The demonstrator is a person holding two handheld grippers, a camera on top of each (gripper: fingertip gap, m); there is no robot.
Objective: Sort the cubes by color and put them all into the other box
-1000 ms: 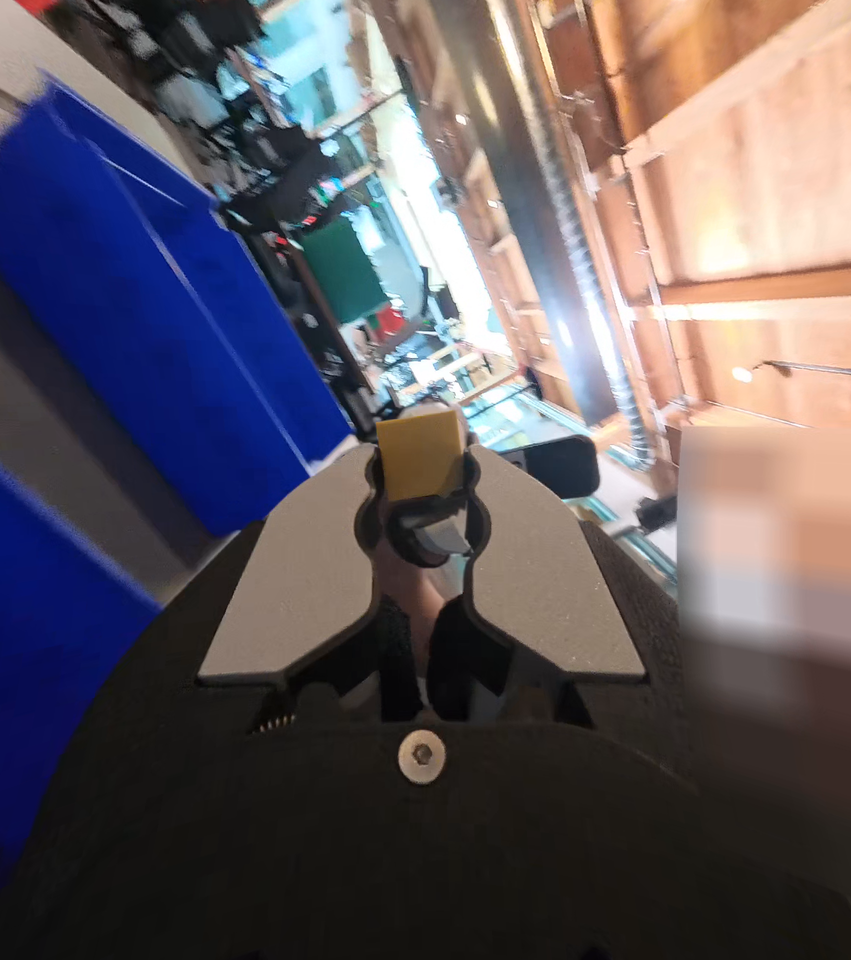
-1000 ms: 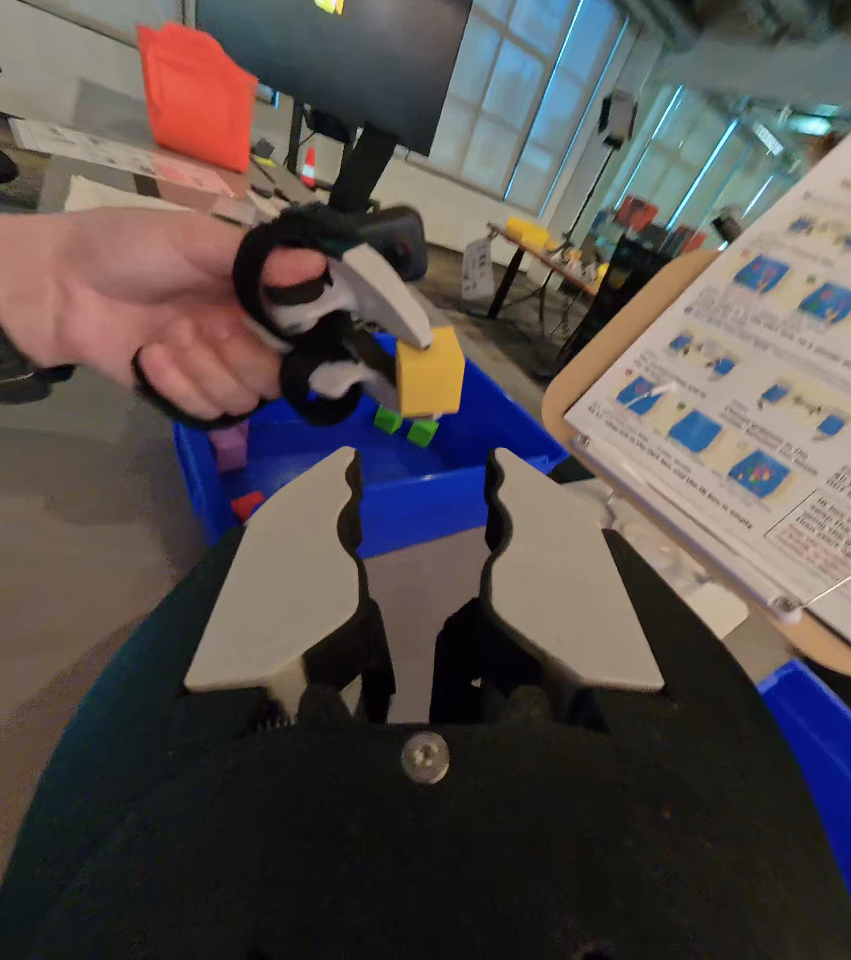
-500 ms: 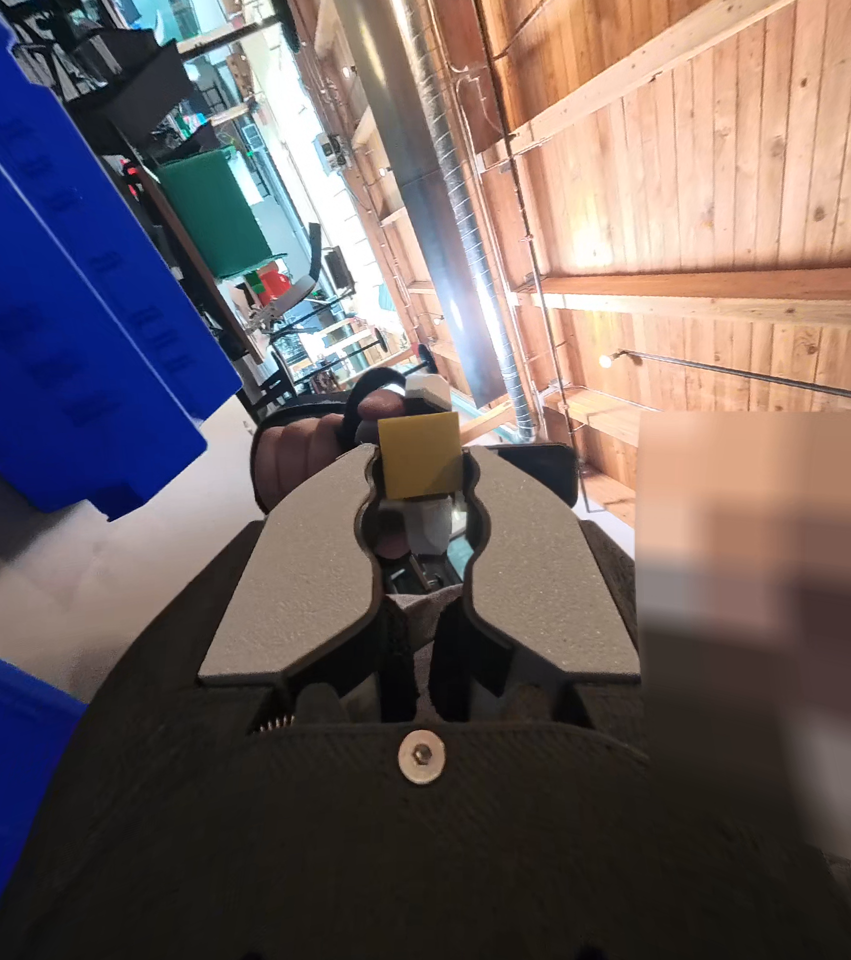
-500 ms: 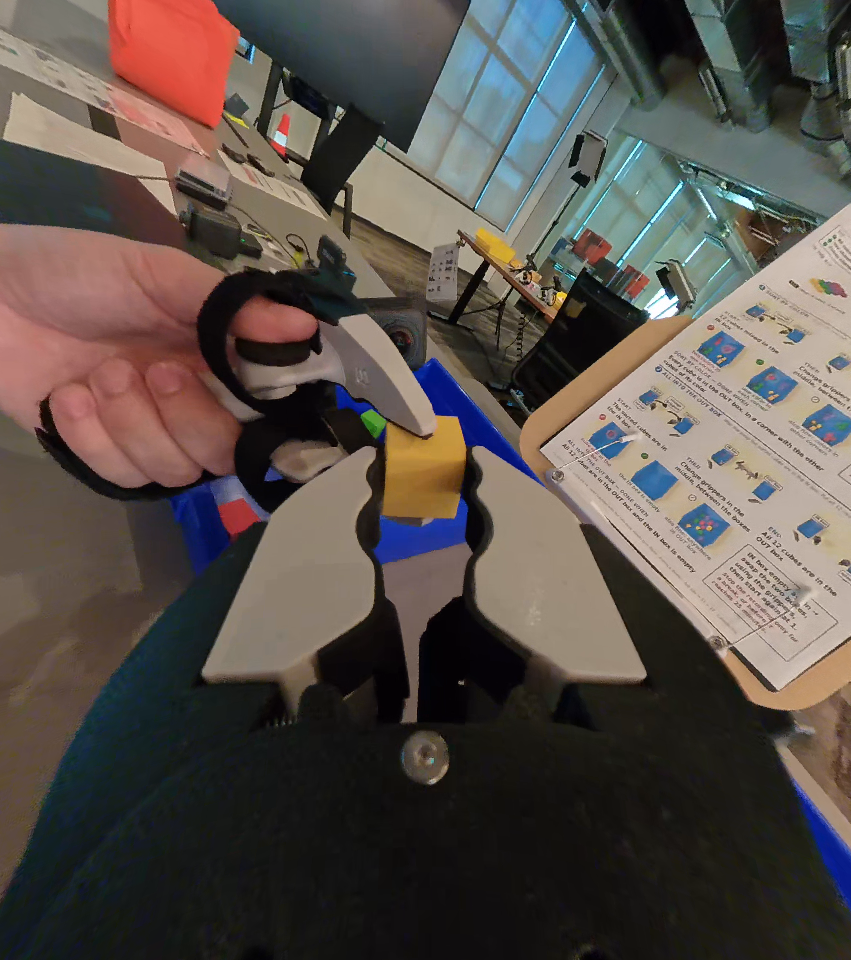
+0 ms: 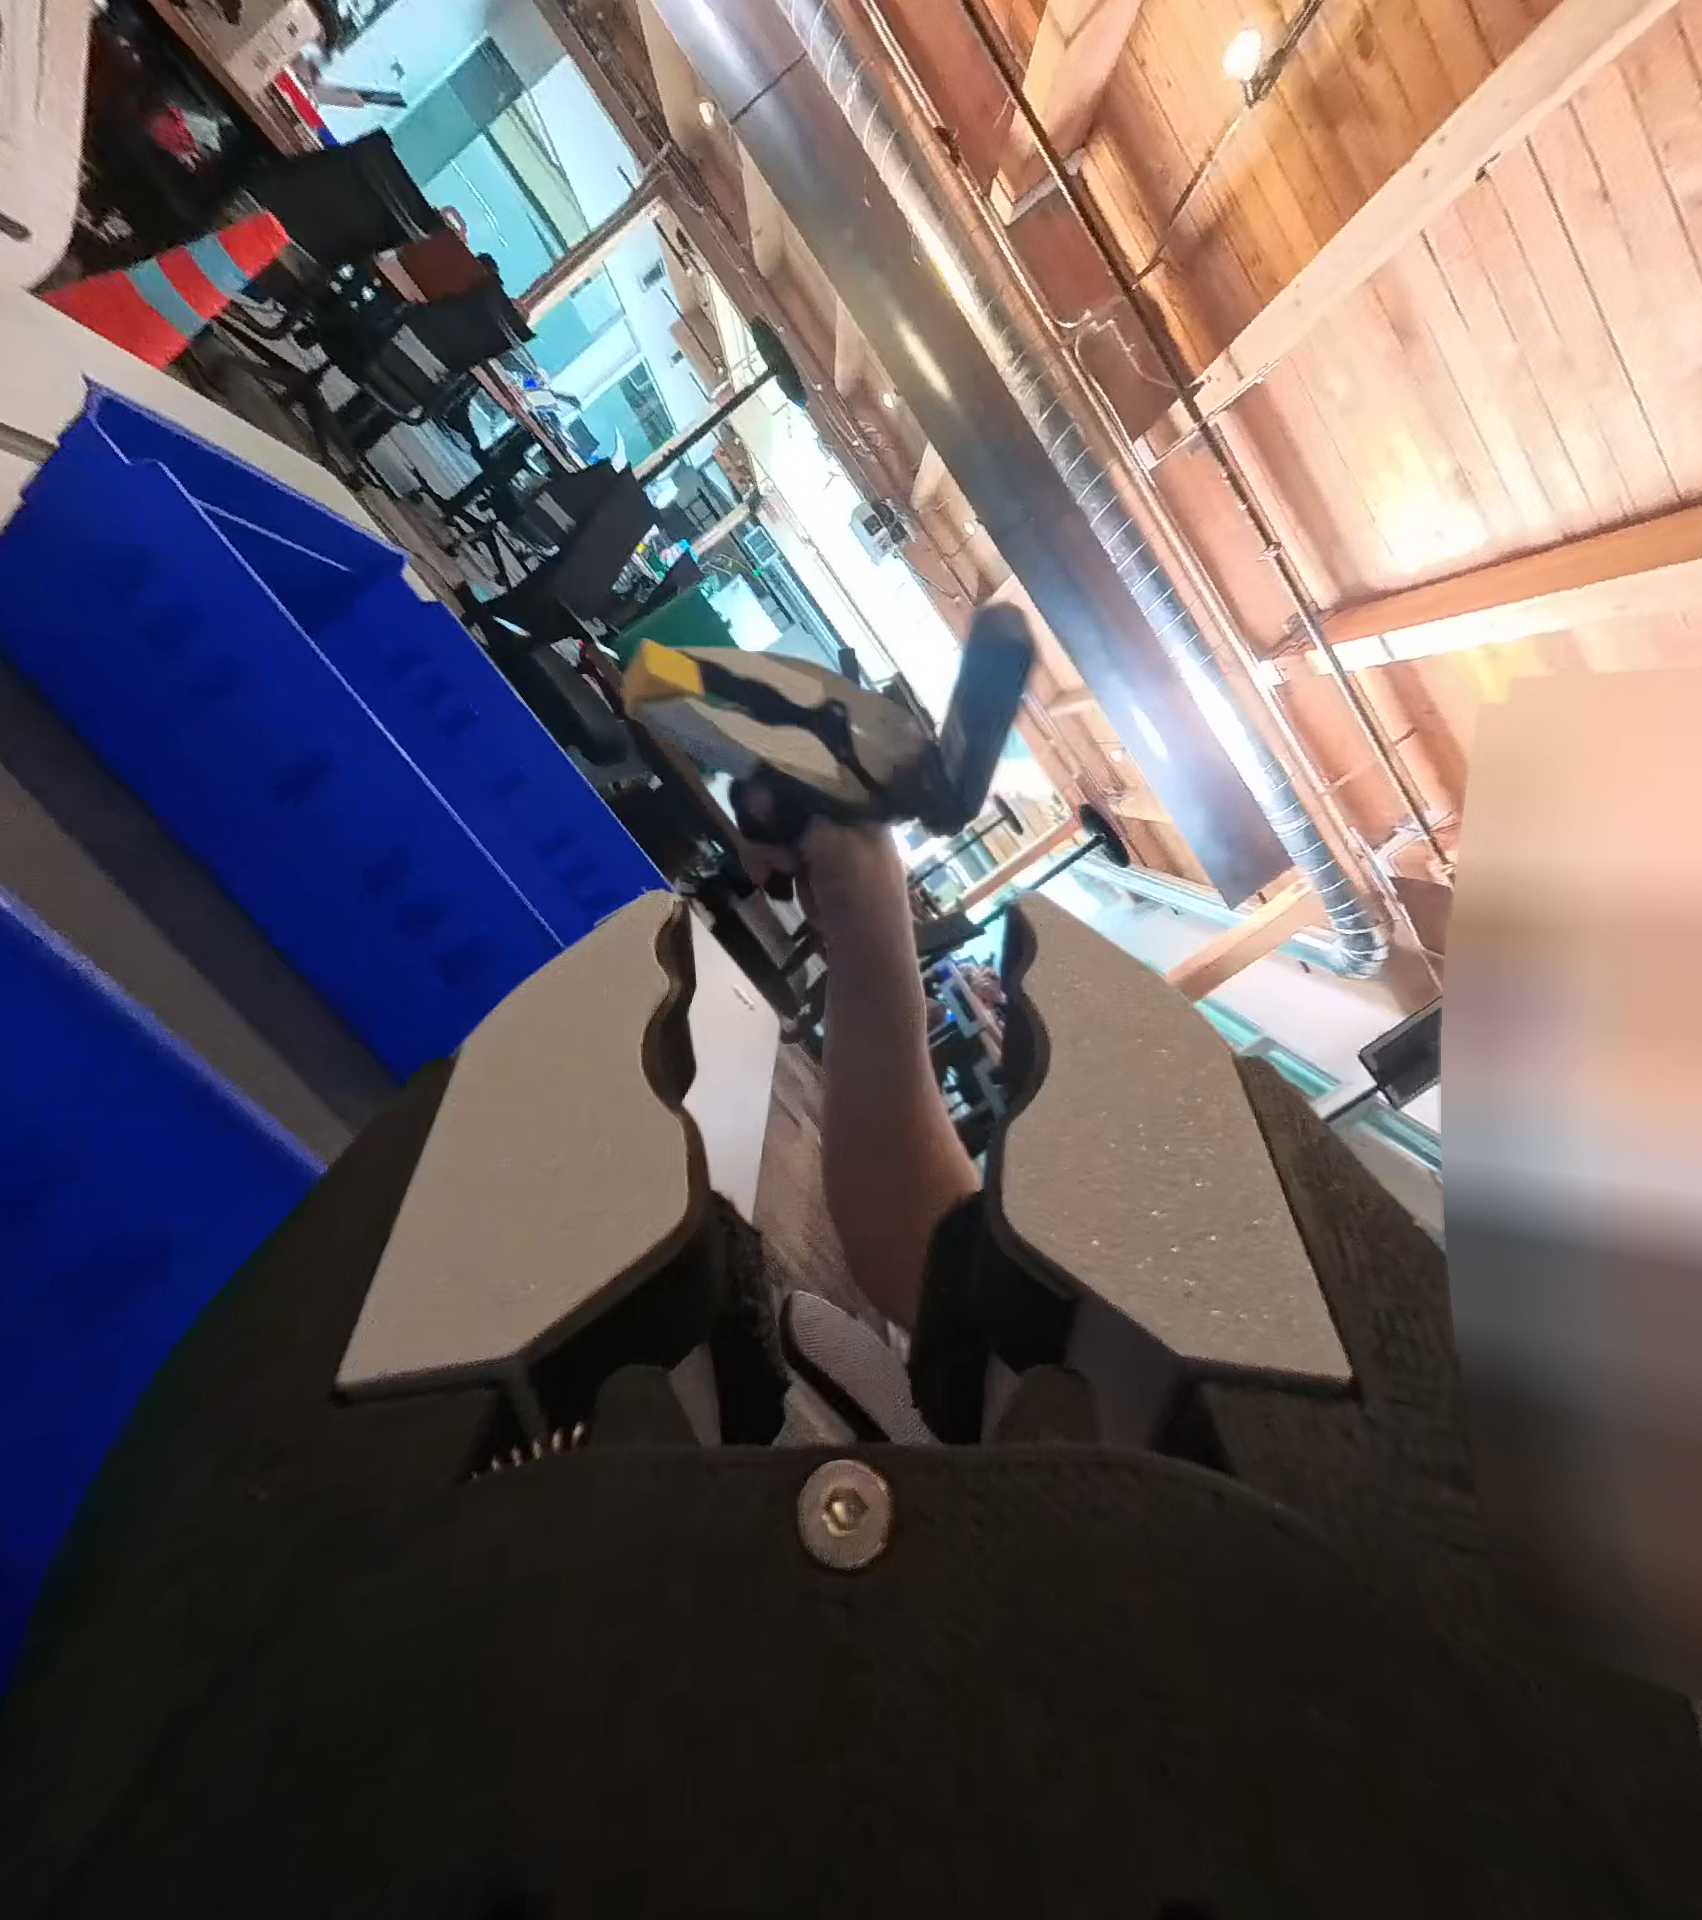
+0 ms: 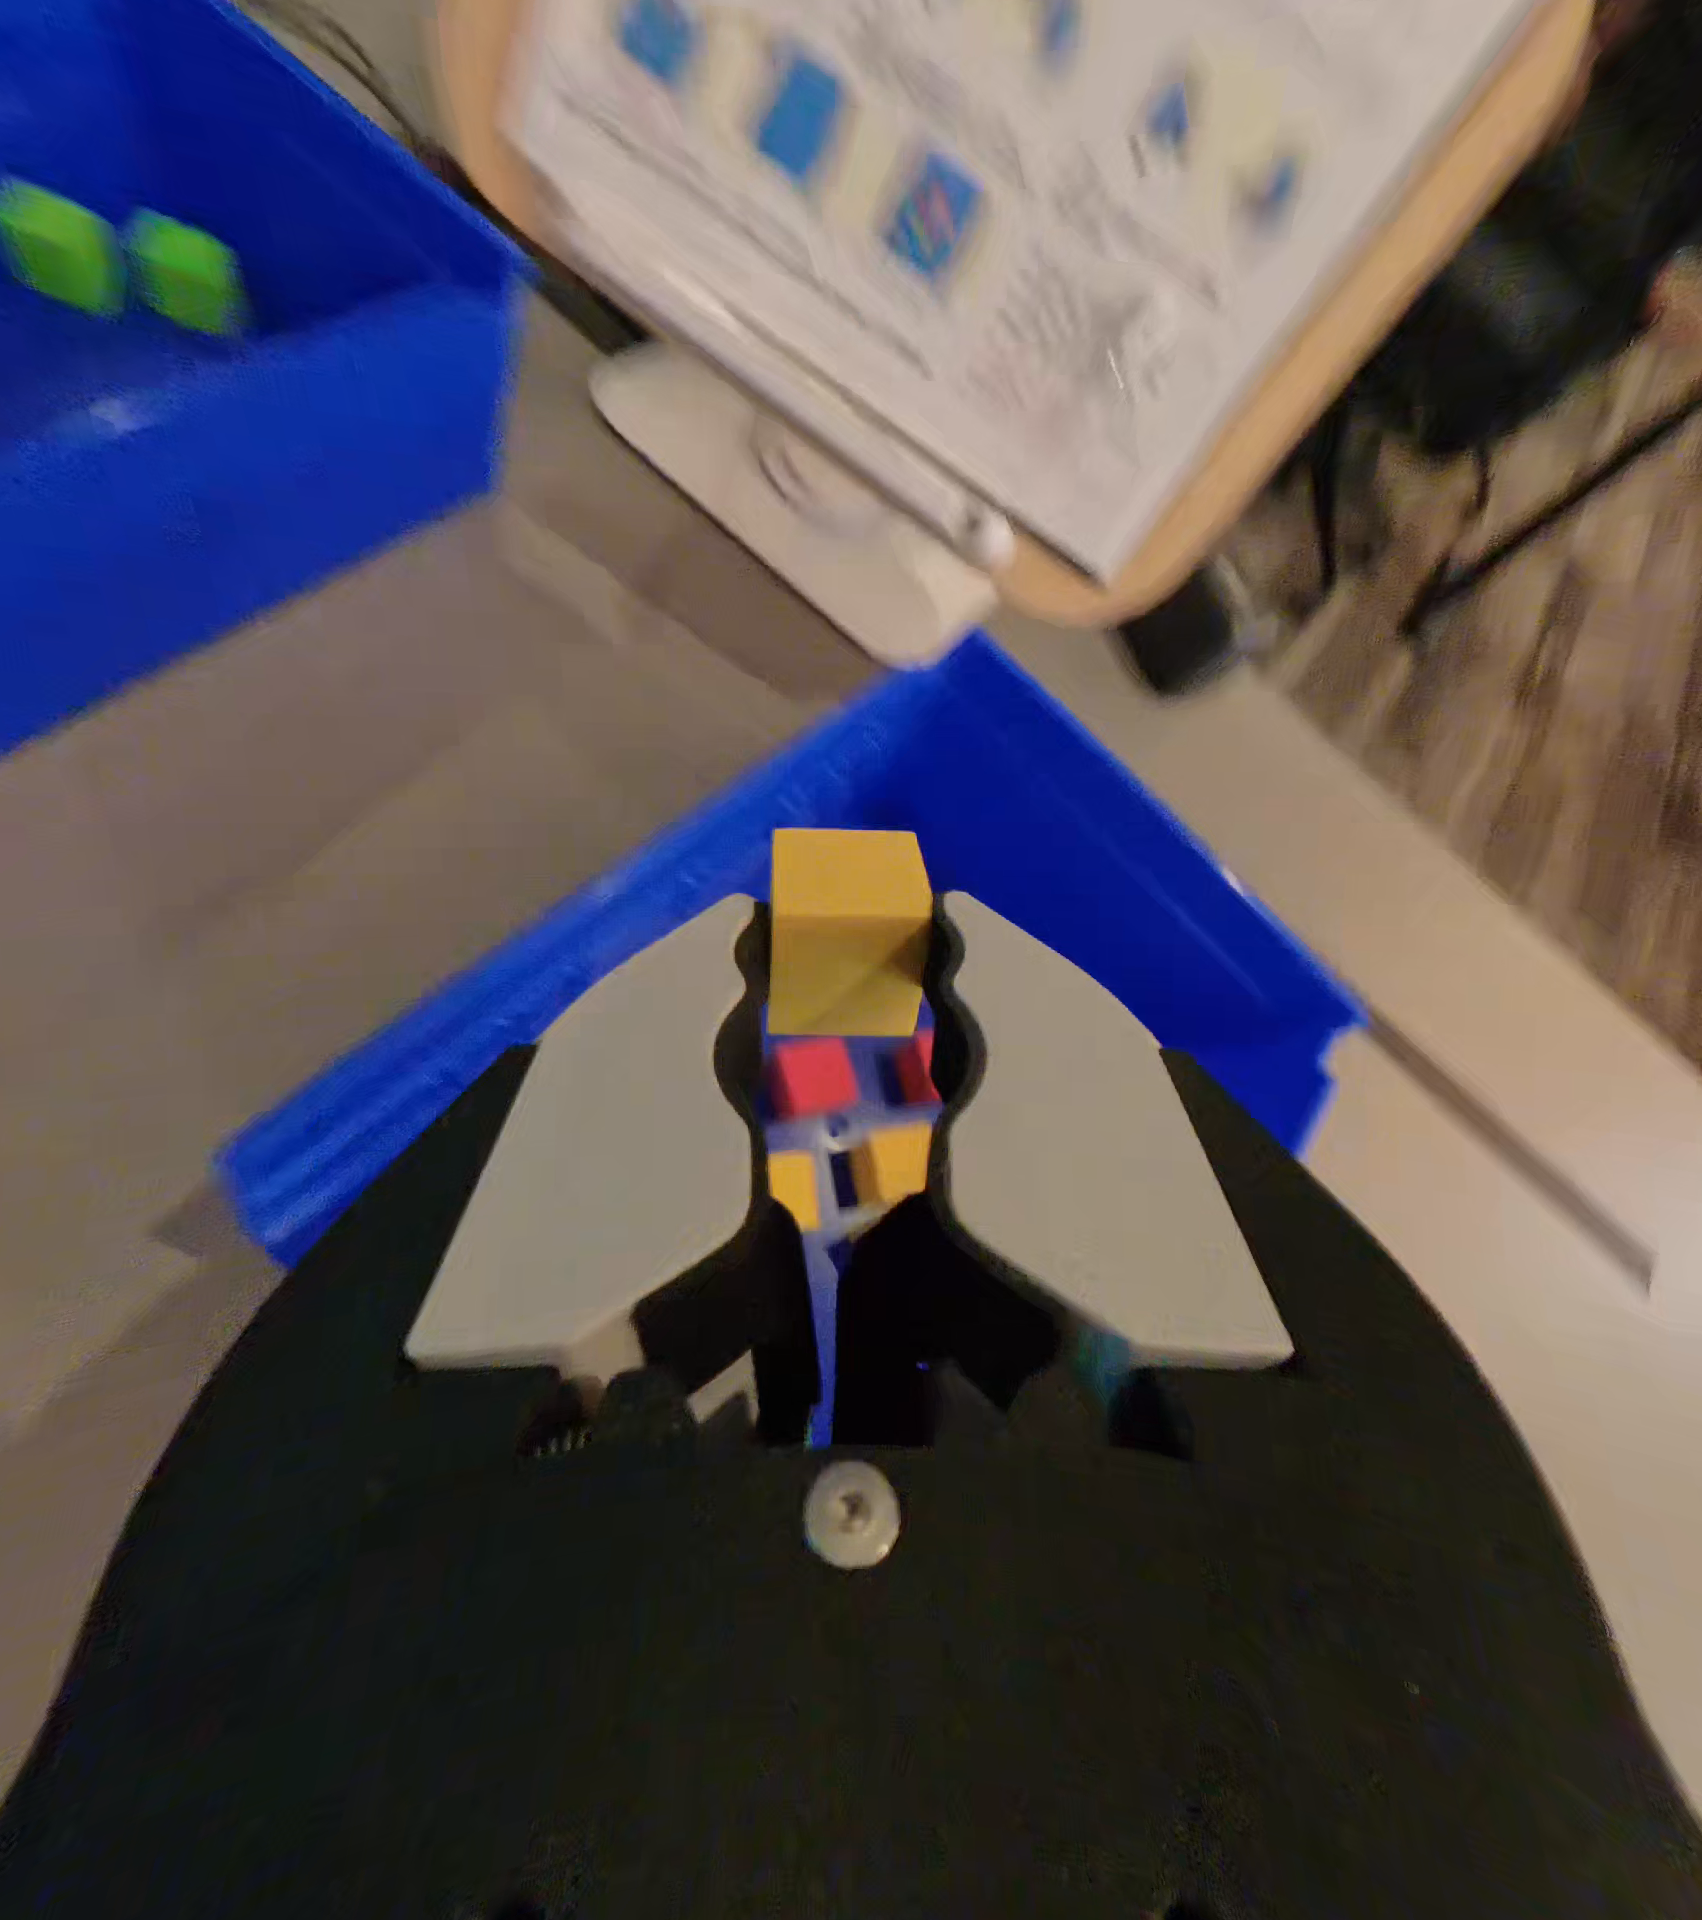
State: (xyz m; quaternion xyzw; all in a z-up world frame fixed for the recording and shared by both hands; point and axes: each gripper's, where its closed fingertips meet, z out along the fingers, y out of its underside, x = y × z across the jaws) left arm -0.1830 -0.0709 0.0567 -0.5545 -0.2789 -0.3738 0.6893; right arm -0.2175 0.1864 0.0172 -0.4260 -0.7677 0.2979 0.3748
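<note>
1. While the left gripper (image 5: 847, 997) stands wide apart with nothing between its jaws, it points up past two blue bins (image 5: 286, 707).
2. Farther off in that view, the right gripper (image 5: 681, 691) carries a yellow cube (image 5: 662, 671).
3. Clamped on the yellow cube (image 6: 847, 930), the right gripper (image 6: 847, 935) hangs above a blue bin (image 6: 1034, 821) holding red cubes (image 6: 814, 1075) and yellow cubes (image 6: 897, 1158).
4. Green cubes (image 6: 114, 255) lie in the other bin (image 6: 203, 468); by my reading, some remain unmoved.
</note>
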